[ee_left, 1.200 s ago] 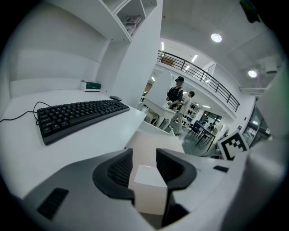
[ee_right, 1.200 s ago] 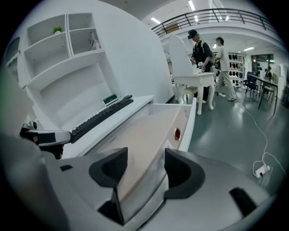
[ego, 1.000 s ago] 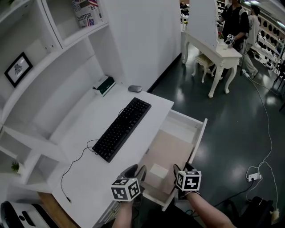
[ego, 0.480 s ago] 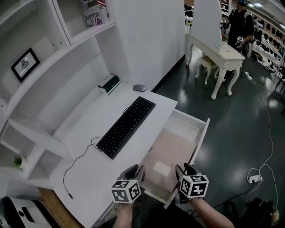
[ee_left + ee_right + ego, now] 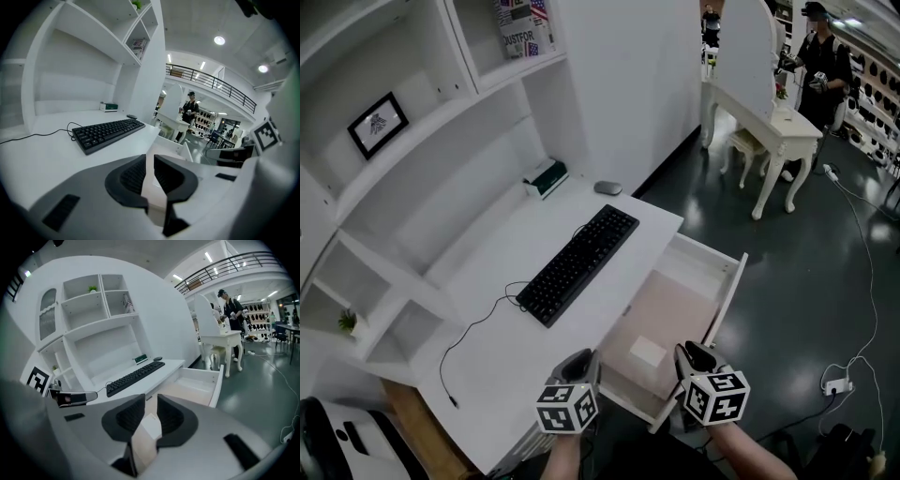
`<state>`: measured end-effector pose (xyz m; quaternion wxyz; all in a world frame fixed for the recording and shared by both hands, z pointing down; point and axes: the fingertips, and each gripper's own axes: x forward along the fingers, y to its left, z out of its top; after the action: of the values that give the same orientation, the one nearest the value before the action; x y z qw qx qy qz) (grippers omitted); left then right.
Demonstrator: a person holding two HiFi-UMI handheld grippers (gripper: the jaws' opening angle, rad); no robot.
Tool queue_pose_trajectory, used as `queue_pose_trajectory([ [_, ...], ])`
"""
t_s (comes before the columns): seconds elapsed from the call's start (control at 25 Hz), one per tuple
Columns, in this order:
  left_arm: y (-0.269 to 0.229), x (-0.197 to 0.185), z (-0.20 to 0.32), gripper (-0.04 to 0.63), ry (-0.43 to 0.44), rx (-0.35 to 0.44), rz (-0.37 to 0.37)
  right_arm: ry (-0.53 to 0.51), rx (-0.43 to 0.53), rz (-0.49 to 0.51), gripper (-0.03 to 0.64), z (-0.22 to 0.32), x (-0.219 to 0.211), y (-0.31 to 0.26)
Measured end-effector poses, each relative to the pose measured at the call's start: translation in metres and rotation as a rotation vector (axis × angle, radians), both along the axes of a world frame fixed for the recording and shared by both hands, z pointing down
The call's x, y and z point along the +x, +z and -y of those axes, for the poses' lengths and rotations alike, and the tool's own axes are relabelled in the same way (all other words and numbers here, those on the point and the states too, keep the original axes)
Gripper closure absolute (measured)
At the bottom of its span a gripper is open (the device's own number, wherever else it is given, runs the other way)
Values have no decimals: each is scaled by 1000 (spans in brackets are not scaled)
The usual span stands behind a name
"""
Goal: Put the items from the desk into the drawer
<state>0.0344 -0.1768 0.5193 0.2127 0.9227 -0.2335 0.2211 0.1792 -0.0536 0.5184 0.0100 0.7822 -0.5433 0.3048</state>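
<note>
A black keyboard (image 5: 579, 265) lies across the white desk (image 5: 502, 309), its cable trailing toward me. A grey mouse (image 5: 607, 187) and a green-and-white box (image 5: 546, 177) sit at the desk's far end. The drawer (image 5: 727, 291) is pulled out, and a flat white item (image 5: 648, 352) lies near its front. My left gripper (image 5: 584, 361) hovers over the desk's near corner. My right gripper (image 5: 694, 356) hangs above the drawer's front edge. Both pairs of jaws have just been closing. They now stand a narrow gap apart with nothing between them.
White shelves rise behind the desk, holding a framed picture (image 5: 377, 123), books (image 5: 520, 23) and a small plant (image 5: 347, 322). A person (image 5: 820, 56) stands at a second white table (image 5: 773, 127) at the back right. A power strip (image 5: 837, 380) with its cable lies on the dark floor.
Both grippers have drawn back and up from the drawer's front, and their jaws look narrower. The white item stays in the drawer. The view has tilted, showing more of the shelves.
</note>
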Motion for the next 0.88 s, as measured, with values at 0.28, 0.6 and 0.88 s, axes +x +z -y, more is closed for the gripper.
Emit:
queue_pose_trajectory([
  [0.28,-16,-28,1,558,-58,52,-14,-28,32,-33,585,-1,-18,-18],
  [0.6,-35,-64,5,572,-142,100,-35,-75,78,-64,614,1,-41,-42],
  [0.88,-49,-92,4,575,-187,132,-56,-129,107,-81,615,4,-65,-57],
])
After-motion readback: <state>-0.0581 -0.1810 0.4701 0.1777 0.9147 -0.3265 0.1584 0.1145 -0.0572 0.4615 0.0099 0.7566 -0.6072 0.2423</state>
